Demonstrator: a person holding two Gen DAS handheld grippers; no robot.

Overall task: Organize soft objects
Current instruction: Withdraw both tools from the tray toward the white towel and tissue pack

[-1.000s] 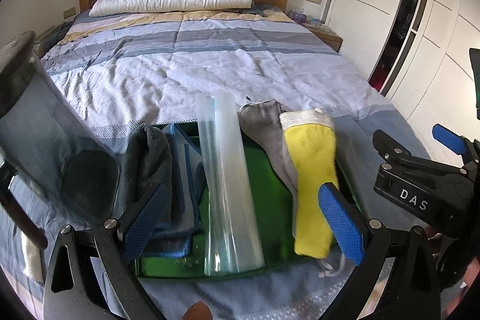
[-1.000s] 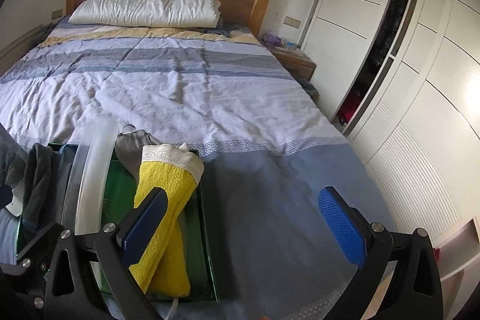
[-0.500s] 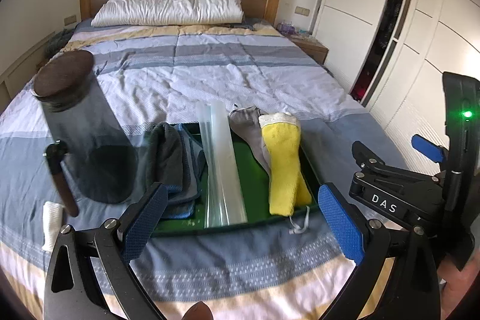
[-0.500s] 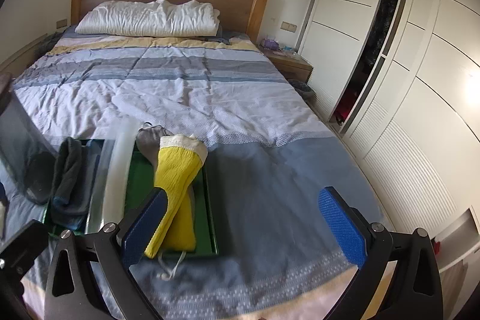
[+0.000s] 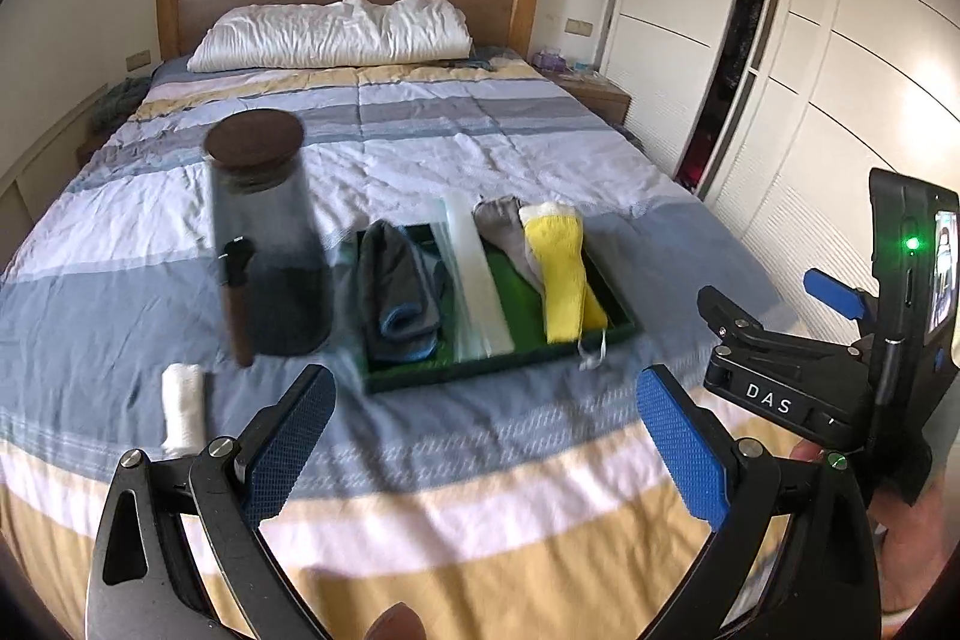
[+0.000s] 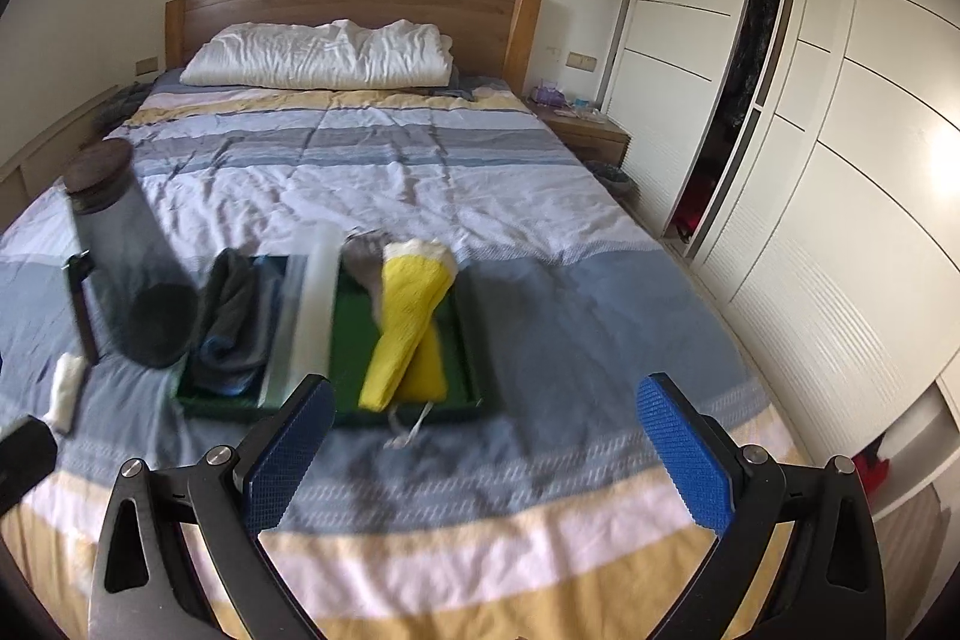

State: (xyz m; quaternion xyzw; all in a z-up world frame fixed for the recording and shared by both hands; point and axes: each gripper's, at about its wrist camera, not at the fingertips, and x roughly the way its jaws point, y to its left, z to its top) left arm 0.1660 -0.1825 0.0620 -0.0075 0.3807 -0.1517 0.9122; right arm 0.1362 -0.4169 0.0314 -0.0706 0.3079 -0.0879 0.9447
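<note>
A green tray lies on the bed. It holds a folded grey-blue cloth, a clear tube, a grey sock and a yellow glove. A small white roll lies on the blanket left of the tray. My left gripper is open and empty, well short of the tray. My right gripper is open and empty, also back from the tray; its body shows in the left wrist view.
A tall grey jar with a dark lid and a dark stick stand left of the tray. A white pillow lies at the headboard. A white wardrobe lines the right; a nightstand stands beside the bed.
Both grippers have pulled back and up from the tray, so more of the bed's near end shows. Both stay open and empty. The objects in the tray have not moved.
</note>
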